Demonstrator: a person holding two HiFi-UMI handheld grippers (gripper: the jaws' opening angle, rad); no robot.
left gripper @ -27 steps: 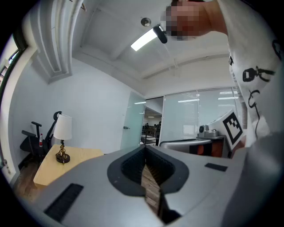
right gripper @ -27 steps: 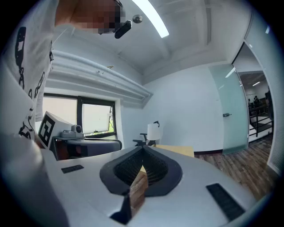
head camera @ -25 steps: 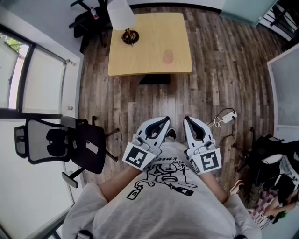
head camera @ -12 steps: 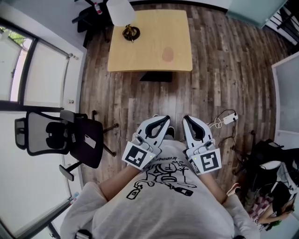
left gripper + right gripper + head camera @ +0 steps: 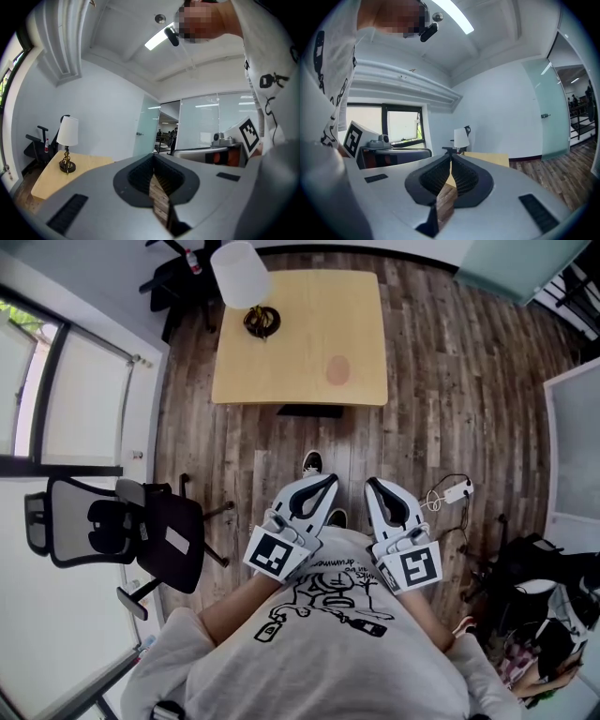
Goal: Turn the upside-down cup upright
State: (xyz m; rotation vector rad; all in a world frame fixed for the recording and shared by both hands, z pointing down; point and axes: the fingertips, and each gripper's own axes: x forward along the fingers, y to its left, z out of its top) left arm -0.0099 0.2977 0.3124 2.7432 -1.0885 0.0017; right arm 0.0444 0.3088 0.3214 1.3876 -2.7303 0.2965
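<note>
**A:** Head view first. Where is the cup?

**B:** I see the cup [image 5: 337, 370] as a small pinkish shape on the table [image 5: 281, 362], towards the near right side and well apart from the lamp [image 5: 242, 273]. From here I can't tell which end is up. The left gripper [image 5: 326, 482] and right gripper [image 5: 372, 484] sit close against the person's chest, over bare floor and well short of the table.

**A:** Left gripper view?

**B:** Its jaws are pressed together with nothing between them. I can see the lamp and a table corner past them, but no cup.

**A:** Right gripper view?

**B:** The same: jaws together and empty, with the lamp and table edge ahead.

**A:** So how do I do this well?

**B:** I'd close in on the table first and spread one gripper's jaws before reaching. Then I'd take the cup by its side wall, roll it half over and set it down gently.
</note>
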